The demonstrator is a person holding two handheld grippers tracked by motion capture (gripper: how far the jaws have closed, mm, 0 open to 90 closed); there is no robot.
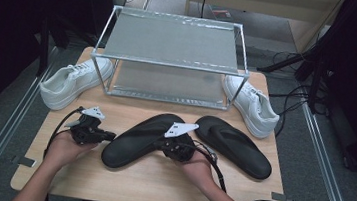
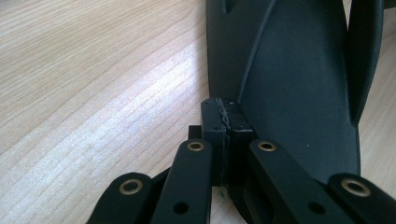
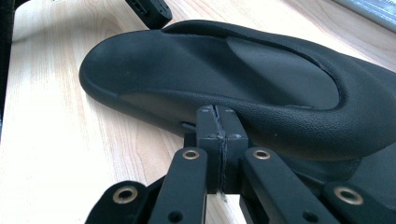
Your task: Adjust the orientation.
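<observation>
A: Item one, the left gripper, black, two-jawed, with a grey three-cornered plate on top. Condition?

B: Clenched, pad flat against pad, nothing between them. In its own view the tips rest just beside the near-left edge of the left black foam flip-flop, pointing at it from the left. I cannot tell whether they touch it.

A: Item two, the right gripper, same make, cable trailing off to the right.

B: Also clenched and empty. In the right gripper view the pads meet right in front of that same flip-flop's rounded side wall; contact cannot be judged. From above, this gripper sits at the sandal's right edge, so the left black foam flip-flop lies between the two grippers, flat on the table, near centre.

A: Item three?

B: The right black foam flip-flop, sole down, strap up, just right of the first one, angled toward the near right.

A: Surface and fixtures?

B: A light wooden table. At its far side stands a two-tier metal-frame rack with silvery shelves. A left white lace-up sneaker rests at the rack's left foot and a right white lace-up sneaker at its right foot, both well apart from the grippers.
</observation>
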